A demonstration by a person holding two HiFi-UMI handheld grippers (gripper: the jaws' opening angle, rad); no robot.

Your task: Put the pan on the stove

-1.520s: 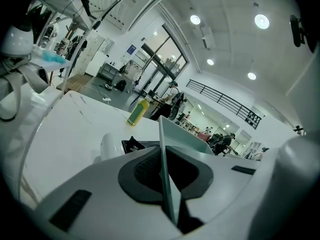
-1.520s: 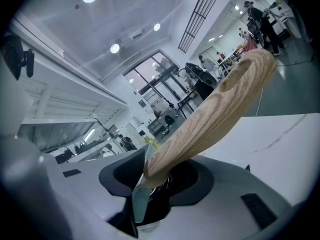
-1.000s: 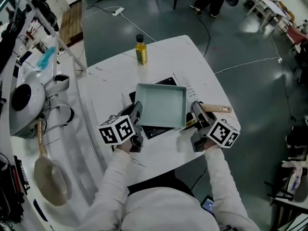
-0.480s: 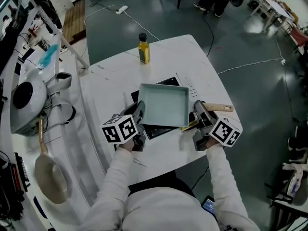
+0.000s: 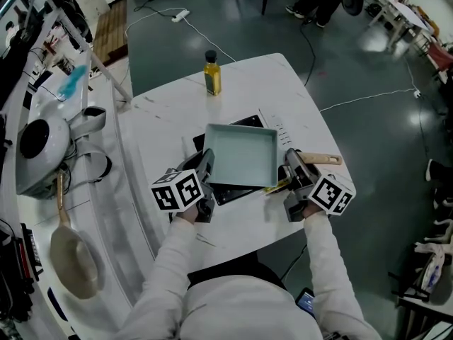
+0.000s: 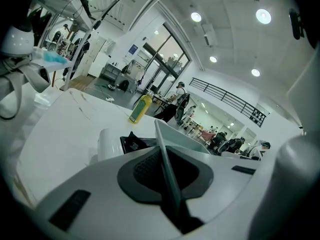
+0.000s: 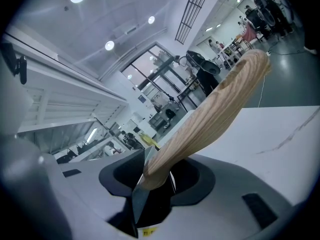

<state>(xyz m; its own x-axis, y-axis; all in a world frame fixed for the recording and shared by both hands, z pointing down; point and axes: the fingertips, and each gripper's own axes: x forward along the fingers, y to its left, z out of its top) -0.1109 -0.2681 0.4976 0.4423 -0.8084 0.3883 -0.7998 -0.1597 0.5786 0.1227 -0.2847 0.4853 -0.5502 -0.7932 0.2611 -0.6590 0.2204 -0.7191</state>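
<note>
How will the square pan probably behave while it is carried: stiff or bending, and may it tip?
The pan is probably stiff: its thin rim runs straight through the left tool. It may tip toward its wooden handle, so the right tool holding there helps. The smooth coating looks slippery.

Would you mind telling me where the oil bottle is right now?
In the head view the oil bottle stands upright near the far edge of the white table, beyond the square pan.

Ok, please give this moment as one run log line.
square pale-teal pan | over black flat stove | left claw: shut on rim | right claw: shut on wooden handle
</note>
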